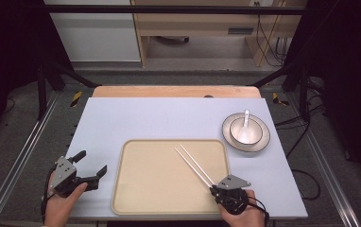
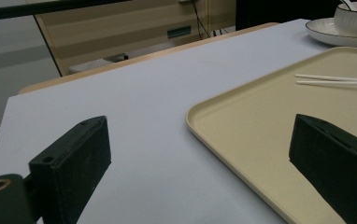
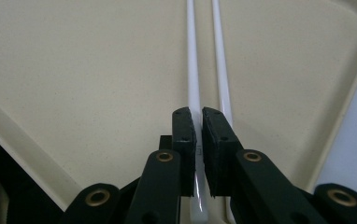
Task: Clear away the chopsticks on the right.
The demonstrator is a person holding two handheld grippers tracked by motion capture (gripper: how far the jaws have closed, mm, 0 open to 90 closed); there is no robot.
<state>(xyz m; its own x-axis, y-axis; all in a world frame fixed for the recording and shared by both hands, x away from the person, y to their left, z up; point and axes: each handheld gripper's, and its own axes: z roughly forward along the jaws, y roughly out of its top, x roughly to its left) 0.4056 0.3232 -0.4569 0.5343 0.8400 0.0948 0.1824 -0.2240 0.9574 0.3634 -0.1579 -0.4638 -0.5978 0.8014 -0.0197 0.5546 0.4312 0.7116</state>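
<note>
The high view looks down and forward over the desk [image 1: 122, 118]; both gripper views sit low and close, sharing the tray [image 1: 136, 189] [image 2: 242, 140] [image 3: 74, 70].

The chopsticks [image 3: 193, 70] look like smooth, glossy white plastic, catching a bright line of light along their length, while the beige tray [image 1: 136, 189] under them is matt with a faintly speckled, fine-grained finish, plastic by the look of it. The mat [image 1: 136, 118] is a pale, flat, matt sheet, and a strip of light wood table [image 1: 169, 91] shows at its far edge. At far right the bowl [image 1: 252, 137], spoon [image 1: 245, 118] and plate [image 1: 229, 135] look like glazed white ceramic with a soft sheen, and the right gripper [image 3: 198, 116] has matt black pads [image 3: 214, 140] with brass-coloured rivets.
</note>
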